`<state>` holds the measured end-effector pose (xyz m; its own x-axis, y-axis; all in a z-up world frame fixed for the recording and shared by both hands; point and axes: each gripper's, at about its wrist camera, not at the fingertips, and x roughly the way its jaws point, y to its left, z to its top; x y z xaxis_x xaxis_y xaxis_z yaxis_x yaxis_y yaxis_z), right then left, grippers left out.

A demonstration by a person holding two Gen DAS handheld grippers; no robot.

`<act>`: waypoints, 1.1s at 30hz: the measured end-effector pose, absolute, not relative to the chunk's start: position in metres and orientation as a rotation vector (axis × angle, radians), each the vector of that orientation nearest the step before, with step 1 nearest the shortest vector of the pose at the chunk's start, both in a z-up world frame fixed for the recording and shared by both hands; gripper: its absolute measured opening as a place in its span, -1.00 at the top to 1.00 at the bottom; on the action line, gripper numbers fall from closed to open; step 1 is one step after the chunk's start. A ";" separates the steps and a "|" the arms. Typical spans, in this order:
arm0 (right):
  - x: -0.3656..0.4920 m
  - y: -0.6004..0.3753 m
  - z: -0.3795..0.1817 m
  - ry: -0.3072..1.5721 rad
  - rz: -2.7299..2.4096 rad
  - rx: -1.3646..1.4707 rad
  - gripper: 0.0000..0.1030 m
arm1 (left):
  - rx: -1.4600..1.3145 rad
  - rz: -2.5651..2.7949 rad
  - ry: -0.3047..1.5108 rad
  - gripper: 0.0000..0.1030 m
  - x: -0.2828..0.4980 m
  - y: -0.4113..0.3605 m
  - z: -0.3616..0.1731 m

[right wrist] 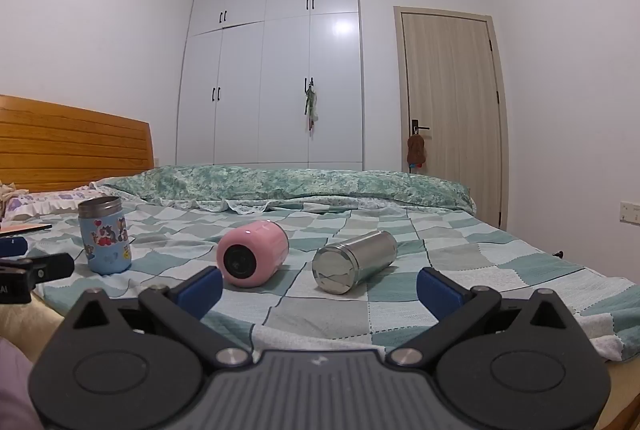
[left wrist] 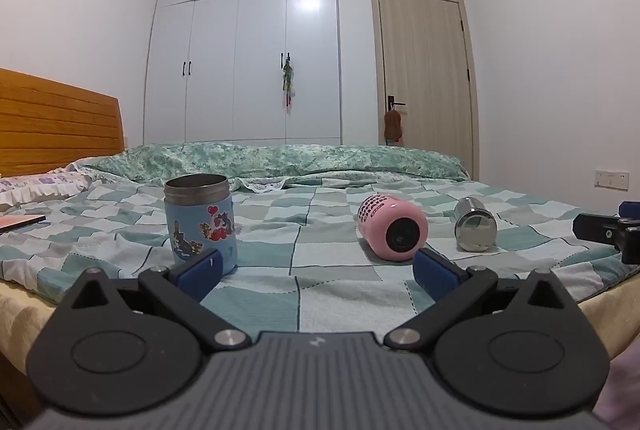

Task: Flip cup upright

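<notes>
We hold both grippers low at the near edge of the bed (left wrist: 340,294), each with its jaws spread wide and nothing between them. The left gripper (left wrist: 316,272) points across the checked bedspread; the right gripper (right wrist: 318,286) does the same from a little further along the near edge, toward the foot of the bed.

Three cups sit on the bedspread in a loose row, well apart from each other. The blue cup (left wrist: 202,224) — the one with cartoon stickers — stands upright, steel rim up, toward the headboard (left wrist: 56,126) side, just past the left gripper's left finger (left wrist: 198,272). The pink cup (right wrist: 253,253) lies on its side near the middle of the bed, its dark round end turned toward us. The steel cup (right wrist: 354,262) also lies on its side, beside the pink one on the foot side, shiny end toward the near edge.

From the right wrist view the pink and steel cups both lie ahead of the open jaws, neither touched. A folded green quilt (right wrist: 288,186) runs along the far edge.
</notes>
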<state>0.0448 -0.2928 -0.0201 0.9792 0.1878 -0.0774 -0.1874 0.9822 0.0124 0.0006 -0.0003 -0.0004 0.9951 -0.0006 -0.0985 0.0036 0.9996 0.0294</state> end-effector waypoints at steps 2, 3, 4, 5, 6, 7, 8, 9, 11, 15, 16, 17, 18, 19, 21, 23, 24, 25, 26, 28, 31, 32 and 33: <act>0.045 -0.293 -0.020 0.083 0.189 0.005 -1.00 | 0.029 -0.003 0.098 -1.00 0.000 0.000 0.000; 0.045 -0.293 -0.020 0.082 0.189 0.005 -1.00 | 0.029 -0.005 0.097 -1.00 -0.001 -0.001 0.000; 0.045 -0.293 -0.020 0.082 0.189 0.005 -1.00 | 0.030 -0.004 0.098 -1.00 -0.001 -0.001 0.000; 0.045 -0.293 -0.020 0.082 0.189 0.004 -1.00 | 0.029 -0.004 0.099 -1.00 -0.001 -0.001 0.000; 0.045 -0.293 -0.020 0.081 0.189 0.004 -1.00 | 0.029 -0.004 0.099 -1.00 -0.001 0.000 0.000; 0.045 -0.293 -0.020 0.082 0.189 0.004 -1.00 | 0.029 -0.004 0.099 -1.00 -0.002 -0.001 0.000; 0.045 -0.293 -0.020 0.082 0.189 0.004 -1.00 | 0.028 -0.005 0.099 -1.00 -0.001 0.000 0.000; 0.045 -0.293 -0.020 0.082 0.189 0.004 -1.00 | 0.028 -0.005 0.099 -1.00 -0.001 0.000 0.000; 0.045 -0.292 -0.020 0.081 0.189 0.004 -1.00 | 0.028 -0.005 0.100 -1.00 -0.001 0.000 0.000; 0.045 -0.292 -0.020 0.081 0.189 0.004 -1.00 | 0.027 -0.005 0.100 -1.00 -0.001 0.000 0.000; 0.045 -0.292 -0.020 0.082 0.189 0.003 -1.00 | 0.027 -0.006 0.100 -1.00 -0.001 0.000 0.000; 0.045 -0.292 -0.020 0.083 0.189 0.003 -1.00 | 0.027 -0.006 0.100 -1.00 -0.001 0.000 0.000; 0.045 -0.292 -0.020 0.082 0.190 0.004 -1.00 | 0.027 -0.005 0.101 -1.00 -0.001 0.000 0.000; 0.045 -0.292 -0.020 0.081 0.190 0.003 -1.00 | 0.026 -0.005 0.101 -1.00 -0.001 0.000 0.000; 0.044 -0.292 -0.020 0.081 0.190 0.004 -1.00 | 0.027 -0.005 0.101 -1.00 -0.001 0.000 0.000; 0.044 -0.292 -0.020 0.082 0.190 0.003 -1.00 | 0.026 -0.005 0.101 -1.00 -0.001 0.000 0.000; 0.044 -0.292 -0.020 0.081 0.190 0.003 -1.00 | 0.026 -0.005 0.101 -1.00 -0.001 0.000 0.000; 0.044 -0.292 -0.020 0.081 0.190 0.003 -1.00 | 0.027 -0.005 0.101 -1.00 -0.001 0.000 0.000; 0.044 -0.292 -0.020 0.082 0.190 0.003 -1.00 | 0.026 -0.005 0.101 -1.00 -0.001 0.000 0.000; 0.044 -0.292 -0.020 0.082 0.190 0.003 -1.00 | 0.026 -0.005 0.101 -1.00 -0.001 0.000 0.000; 0.044 -0.292 -0.020 0.081 0.190 0.003 -1.00 | 0.026 -0.005 0.101 -1.00 -0.001 0.000 0.000; 0.044 -0.292 -0.020 0.082 0.190 0.003 -1.00 | 0.026 -0.006 0.101 -1.00 -0.001 0.000 0.000; 0.044 -0.292 -0.020 0.082 0.189 0.003 -1.00 | 0.026 -0.005 0.101 -1.00 -0.001 0.000 0.000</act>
<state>0.0440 -0.2917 -0.0198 0.9788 0.1883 -0.0809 -0.1880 0.9821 0.0104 -0.0006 0.0004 0.0004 0.9949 -0.0039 -0.1005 0.0065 0.9997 0.0254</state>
